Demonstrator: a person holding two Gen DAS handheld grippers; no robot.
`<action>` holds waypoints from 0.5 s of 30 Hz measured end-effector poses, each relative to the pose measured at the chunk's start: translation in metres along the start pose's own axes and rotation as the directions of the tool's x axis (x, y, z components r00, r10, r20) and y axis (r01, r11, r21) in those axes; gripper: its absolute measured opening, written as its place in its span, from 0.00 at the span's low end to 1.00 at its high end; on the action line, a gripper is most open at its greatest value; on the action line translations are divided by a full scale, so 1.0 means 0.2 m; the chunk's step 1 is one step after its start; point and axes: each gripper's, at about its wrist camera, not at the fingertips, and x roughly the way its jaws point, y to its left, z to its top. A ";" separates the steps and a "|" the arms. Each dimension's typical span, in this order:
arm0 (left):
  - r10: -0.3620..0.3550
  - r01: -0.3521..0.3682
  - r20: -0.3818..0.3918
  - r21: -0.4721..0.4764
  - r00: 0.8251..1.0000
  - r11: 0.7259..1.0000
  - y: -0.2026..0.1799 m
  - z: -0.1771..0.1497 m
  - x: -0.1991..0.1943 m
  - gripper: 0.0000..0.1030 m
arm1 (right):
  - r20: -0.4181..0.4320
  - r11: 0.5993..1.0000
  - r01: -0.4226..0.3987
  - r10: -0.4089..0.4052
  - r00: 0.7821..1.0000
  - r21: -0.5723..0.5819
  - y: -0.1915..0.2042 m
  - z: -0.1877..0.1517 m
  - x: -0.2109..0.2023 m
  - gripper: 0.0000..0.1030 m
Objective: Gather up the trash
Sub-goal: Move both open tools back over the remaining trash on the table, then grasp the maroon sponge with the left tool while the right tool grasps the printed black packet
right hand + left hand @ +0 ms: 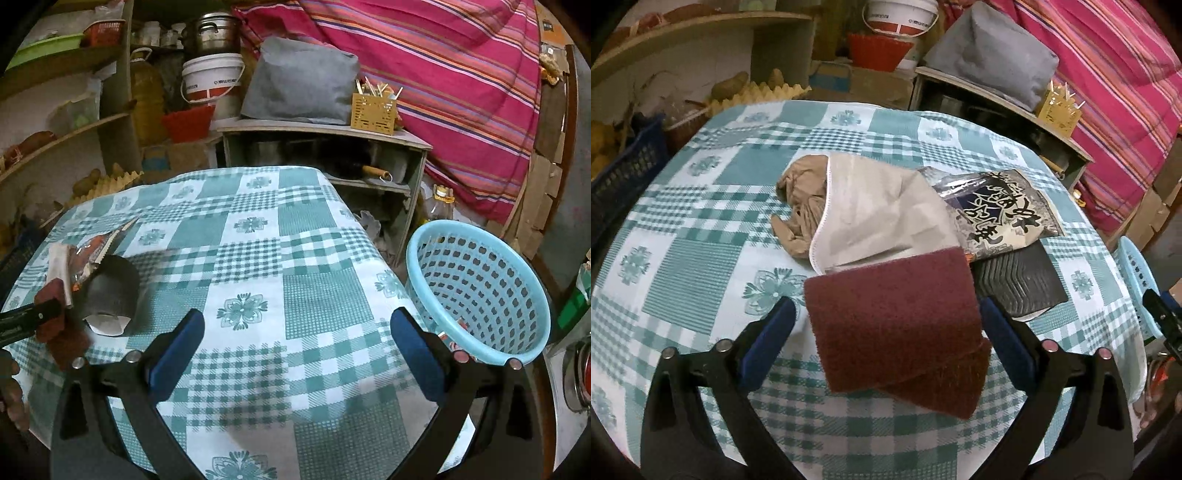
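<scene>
Left gripper (886, 314) with black angular arms, blue pads (781, 314) at ten and two o'clock, silver and pink rivets, right gripper (297, 325) built alike

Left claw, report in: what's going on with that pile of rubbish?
Left claw open, astride maroon scouring pad. Right claw open, empty. Blue basket waiting beside table. Nothing blocking.
</scene>
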 end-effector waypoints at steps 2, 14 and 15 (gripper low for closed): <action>-0.016 0.016 -0.005 0.004 1.000 1.000 0.00 0.00 0.00 0.85 | 0.000 1.000 -0.001 0.001 1.000 -0.003 0.01 0.00 0.00 0.95; -0.003 -0.001 0.047 0.072 0.999 0.997 0.09 0.01 -0.24 0.85 | 0.012 0.995 -0.085 0.086 0.996 -0.059 0.26 0.12 0.01 0.95; 0.000 -0.004 0.053 0.071 0.999 0.997 0.11 0.02 -0.26 0.85 | 0.013 0.993 -0.097 0.098 0.995 -0.066 0.30 0.14 0.01 0.95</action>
